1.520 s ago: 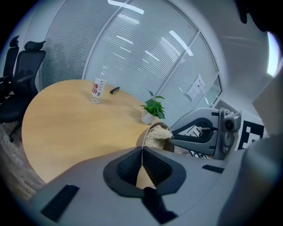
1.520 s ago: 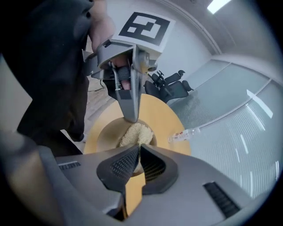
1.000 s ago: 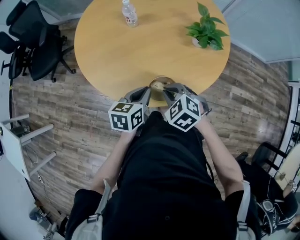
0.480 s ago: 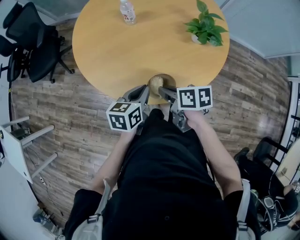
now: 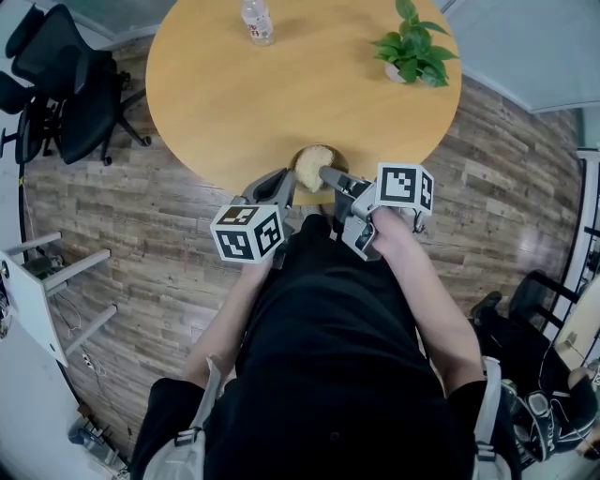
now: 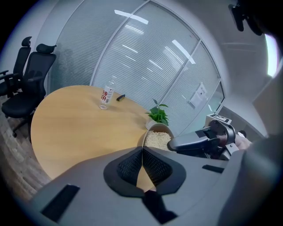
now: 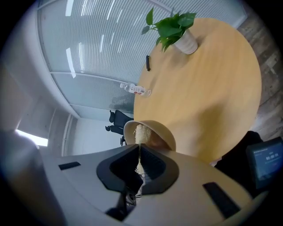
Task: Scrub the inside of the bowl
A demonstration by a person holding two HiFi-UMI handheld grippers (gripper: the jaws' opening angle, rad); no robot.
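Note:
A tan bowl stands tilted at the near edge of the round wooden table. My left gripper is shut on the bowl's near rim; in the left gripper view the pads meet over a tan sliver of it. A beige fibrous scrubber lies inside the bowl. My right gripper comes in from the right and is shut on that scrubber, whose thin edge runs between the pads. The bowl opens toward the right gripper's camera.
A water bottle and a potted plant stand at the table's far side, with a small dark object near the bottle. Black office chairs are at the left. The person's torso is close behind the bowl.
The right gripper has rolled strongly about its own axis, so its marker cube shows another face. The scrubber has turned in the bowl and now shows broader. The left gripper has held still.

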